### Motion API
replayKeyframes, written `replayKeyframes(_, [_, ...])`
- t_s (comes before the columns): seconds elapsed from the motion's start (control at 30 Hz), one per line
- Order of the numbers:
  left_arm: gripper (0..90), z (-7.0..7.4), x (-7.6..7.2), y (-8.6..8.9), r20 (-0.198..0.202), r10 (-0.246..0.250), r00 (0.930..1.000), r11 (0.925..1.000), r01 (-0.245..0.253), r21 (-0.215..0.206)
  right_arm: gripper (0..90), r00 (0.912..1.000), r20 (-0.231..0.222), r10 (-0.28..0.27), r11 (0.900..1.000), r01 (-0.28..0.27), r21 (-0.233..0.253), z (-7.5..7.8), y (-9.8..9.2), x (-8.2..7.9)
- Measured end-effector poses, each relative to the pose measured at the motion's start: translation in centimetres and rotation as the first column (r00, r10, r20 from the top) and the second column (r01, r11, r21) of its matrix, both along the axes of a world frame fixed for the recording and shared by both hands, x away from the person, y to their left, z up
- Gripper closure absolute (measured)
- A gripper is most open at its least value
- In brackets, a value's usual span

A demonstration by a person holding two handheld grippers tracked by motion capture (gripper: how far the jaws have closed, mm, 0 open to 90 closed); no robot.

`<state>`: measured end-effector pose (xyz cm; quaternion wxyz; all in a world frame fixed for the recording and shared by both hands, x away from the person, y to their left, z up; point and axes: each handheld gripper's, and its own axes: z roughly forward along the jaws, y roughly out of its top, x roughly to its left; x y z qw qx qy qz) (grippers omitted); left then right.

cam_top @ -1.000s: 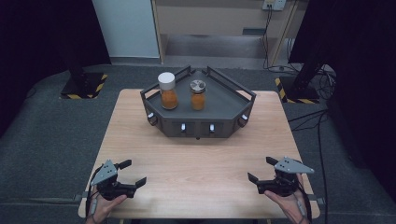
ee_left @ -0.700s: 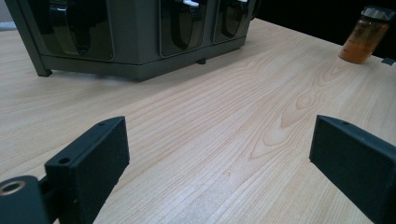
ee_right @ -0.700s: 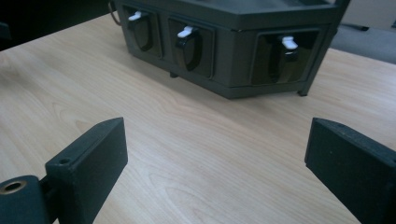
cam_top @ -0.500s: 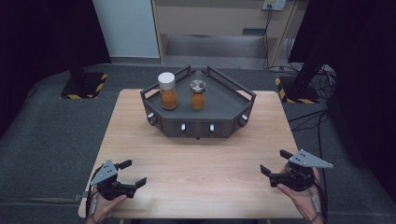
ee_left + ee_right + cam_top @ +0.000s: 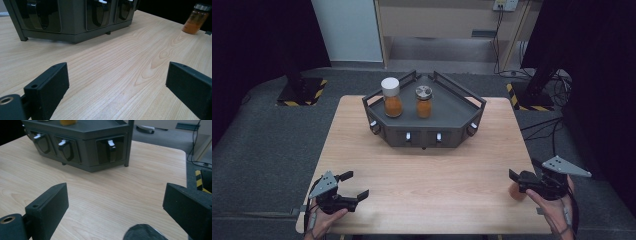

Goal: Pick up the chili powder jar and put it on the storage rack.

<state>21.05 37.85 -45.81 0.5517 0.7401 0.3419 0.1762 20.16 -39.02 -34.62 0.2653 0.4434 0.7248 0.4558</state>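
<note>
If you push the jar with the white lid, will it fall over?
The jar with the white lid looks tall and narrow, so a push near its top may tip it. It seems only part full of orange stuff, so probably light. The tray rails might catch it.

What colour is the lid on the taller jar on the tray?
White; the tall glass jar's round lid shows best in the high view.

bare table (image 5: 432, 180) between both tongs; dark tray stand (image 5: 424, 131) with two jars blocks far side
</note>
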Motion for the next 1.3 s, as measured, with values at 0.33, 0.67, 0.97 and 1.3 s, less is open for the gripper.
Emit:
replayKeyframes(0.33, [4.0, 0.0, 0.1, 0.0, -0.002, -0.001, 1.0, 1.0, 0.001, 0.003, 6.5, 0.9991, -0.011, -0.041, 0.999, 0.041, -0.008, 0.0, -1.1, -0.3])
replayKeyframes(0.67, [4.0, 0.0, 0.1, -0.1, -0.005, -0.001, 1.0, 1.0, 0.001, 0.005, 6.9, 0.9968, -0.039, -0.069, 0.998, 0.069, 0.004, -1.3, -1.8, -0.6])
replayKeyframes(0.97, [4.0, 0.0, 0.1, -0.1, -0.007, 0.0, 1.0, 1.0, 0.0, 0.007, 8.3, 0.9937, -0.076, -0.082, 0.996, 0.084, 0.018, -3.1, -2.1, -0.2])
replayKeyframes(1.3, [4.0, 0.0, 0.1, -0.1, -0.007, -0.001, 1.0, 1.0, 0.001, 0.009, 14.6, 0.9906, -0.104, -0.088, 0.996, 0.091, 0.021, -4.6, -2.3, 0.1])
